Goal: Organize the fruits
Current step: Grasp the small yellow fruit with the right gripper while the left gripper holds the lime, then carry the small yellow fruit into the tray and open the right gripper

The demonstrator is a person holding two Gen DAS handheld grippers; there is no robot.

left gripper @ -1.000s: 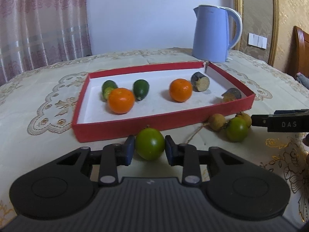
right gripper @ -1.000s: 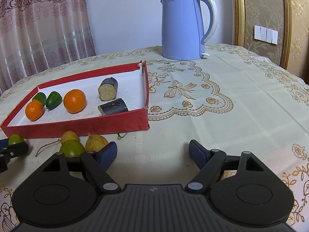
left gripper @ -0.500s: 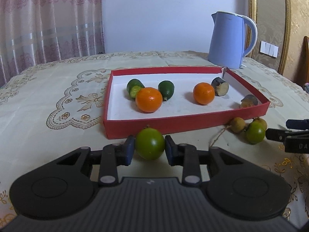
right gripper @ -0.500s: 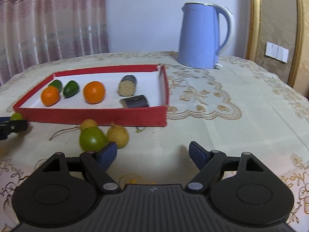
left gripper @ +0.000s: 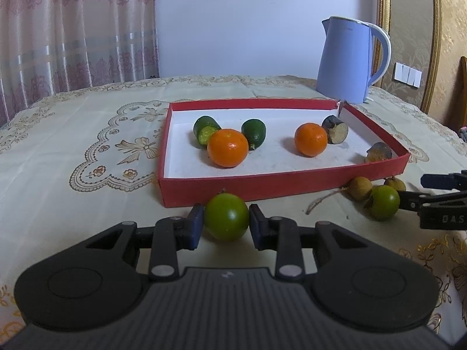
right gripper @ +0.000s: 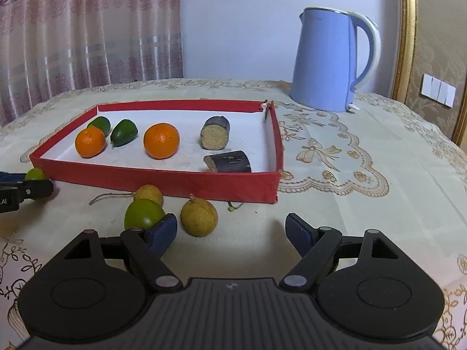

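Observation:
In the left wrist view my left gripper (left gripper: 226, 223) is shut on a round green fruit (left gripper: 226, 217), just in front of the red tray's near wall (left gripper: 280, 183). Inside the tray lie two oranges (left gripper: 227, 147) (left gripper: 310, 139), two green pieces (left gripper: 254, 132) and two dark cut pieces (left gripper: 335, 129). My right gripper (right gripper: 230, 230) stands open over the cloth. A brown longan (right gripper: 199, 217) lies just ahead of its left pad. A second green fruit (right gripper: 143, 214) sits outside that pad, with another longan (right gripper: 149, 194) behind it.
A blue kettle (right gripper: 327, 61) stands behind the tray's right corner. An embroidered cloth (right gripper: 350, 157) covers the round table. A twig (right gripper: 111, 196) lies by the loose fruit. Curtains hang at the back left. My right gripper (left gripper: 413, 190) shows at the left wrist view's right edge.
The left gripper kept its hold on the green fruit while shifting sideways along the tray's front. The right gripper rolled level and swung toward the loose longans and green fruit.

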